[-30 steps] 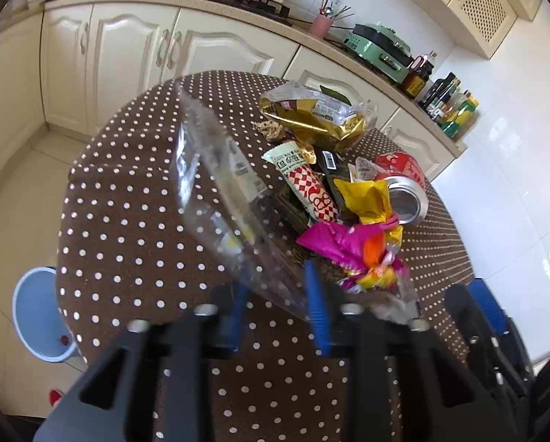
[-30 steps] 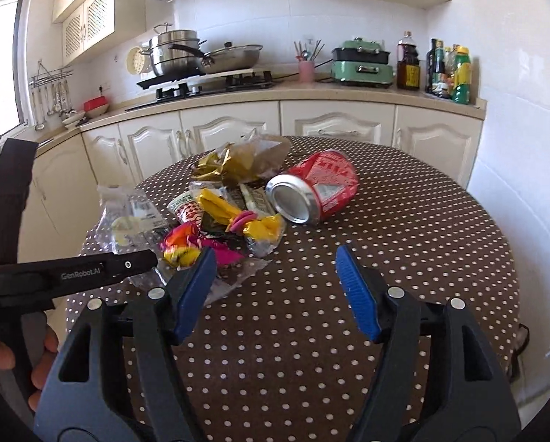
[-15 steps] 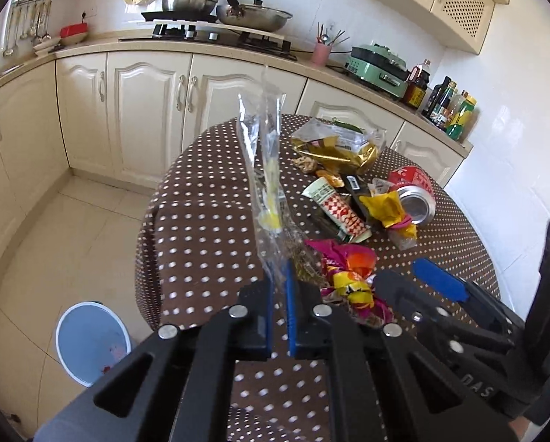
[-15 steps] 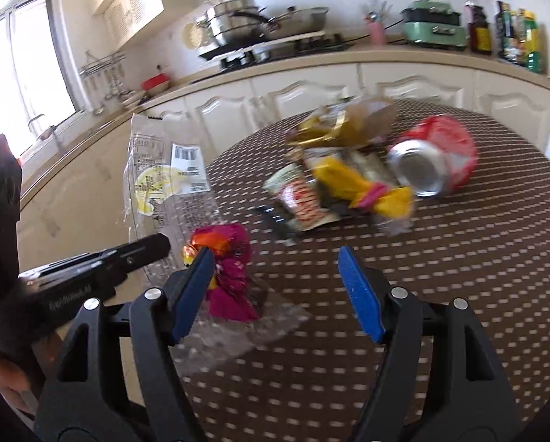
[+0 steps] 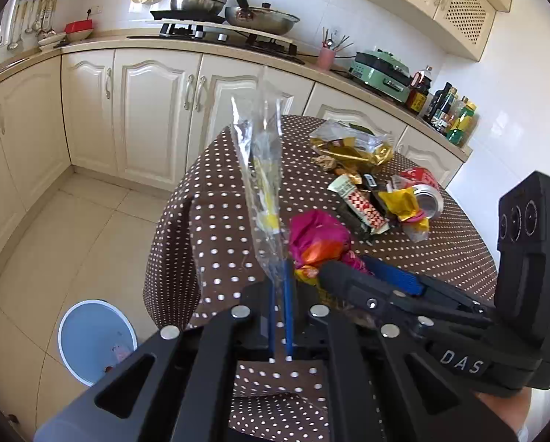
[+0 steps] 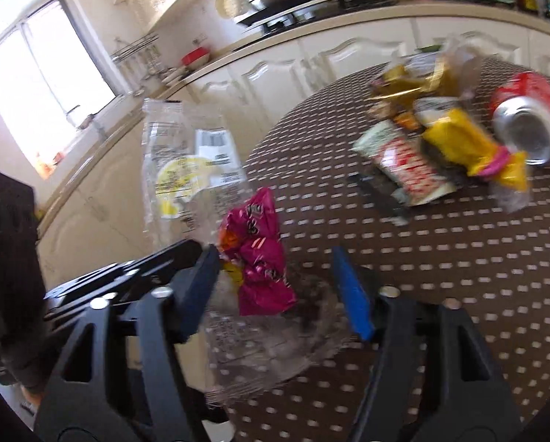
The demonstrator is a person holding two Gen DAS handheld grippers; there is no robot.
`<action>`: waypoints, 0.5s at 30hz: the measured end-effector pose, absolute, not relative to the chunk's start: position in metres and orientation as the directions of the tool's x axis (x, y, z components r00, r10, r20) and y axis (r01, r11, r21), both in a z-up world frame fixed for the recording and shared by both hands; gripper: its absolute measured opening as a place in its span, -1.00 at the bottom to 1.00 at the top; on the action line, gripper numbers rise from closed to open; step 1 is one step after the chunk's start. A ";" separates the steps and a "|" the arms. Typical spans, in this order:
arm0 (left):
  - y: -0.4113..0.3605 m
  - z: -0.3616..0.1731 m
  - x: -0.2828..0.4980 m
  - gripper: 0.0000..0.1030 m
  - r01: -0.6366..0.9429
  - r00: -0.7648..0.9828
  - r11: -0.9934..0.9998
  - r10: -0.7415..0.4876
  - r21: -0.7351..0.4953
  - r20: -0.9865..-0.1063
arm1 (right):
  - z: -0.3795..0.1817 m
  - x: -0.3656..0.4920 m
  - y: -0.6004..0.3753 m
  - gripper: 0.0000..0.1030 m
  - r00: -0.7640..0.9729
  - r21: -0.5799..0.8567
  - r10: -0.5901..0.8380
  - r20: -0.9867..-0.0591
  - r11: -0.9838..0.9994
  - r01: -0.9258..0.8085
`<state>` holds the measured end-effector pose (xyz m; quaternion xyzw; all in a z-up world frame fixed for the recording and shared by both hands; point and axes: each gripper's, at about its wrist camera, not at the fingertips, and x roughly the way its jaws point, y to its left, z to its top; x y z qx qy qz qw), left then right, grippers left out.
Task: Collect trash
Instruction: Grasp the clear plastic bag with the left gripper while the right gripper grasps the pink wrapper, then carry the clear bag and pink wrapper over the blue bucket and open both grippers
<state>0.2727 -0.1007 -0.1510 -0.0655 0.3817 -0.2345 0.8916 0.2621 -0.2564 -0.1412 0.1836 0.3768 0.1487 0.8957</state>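
Step in hand: trash pickup, two items at once. The left gripper [image 5: 280, 287] has its fingers clenched on the lower edge of a clear plastic bag [image 5: 262, 169], which stands upright at centre frame above the desk [image 5: 459, 258] edge. The right gripper [image 6: 275, 280] has just been closing; its fingers flank a pink snack wrapper [image 6: 260, 254] at lower centre without pressing it, so it counts as released. Next move, in my judgement: finish that closure, then carry both items to the blue bin [image 5: 94, 339] on the floor, lower left. The bin appears nearly empty, small scraps only. Remaining on the desk, upper right: gold wrapper [image 5: 352, 147], yellow wrapper [image 5: 403, 202], red can [image 5: 422, 188].
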 end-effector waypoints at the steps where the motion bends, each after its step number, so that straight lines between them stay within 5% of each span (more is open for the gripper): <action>1: -0.099 -0.153 0.274 -0.94 0.371 0.593 0.878 -0.475 -0.302 -0.650 | -0.140 0.263 -0.254 -0.23 0.673 0.436 0.408 -0.617 0.889 -0.139; 2: -0.097 -0.154 0.274 -0.96 0.378 0.581 0.869 -0.492 -0.321 -0.648 | -0.139 0.265 -0.249 -0.37 0.674 0.429 0.412 -0.614 0.890 -0.154; 15: -0.034 -0.140 0.269 -0.95 0.283 0.684 0.905 -0.423 -0.319 -0.594 | -0.109 0.265 -0.193 -0.40 0.780 0.271 0.306 -0.547 0.945 -0.180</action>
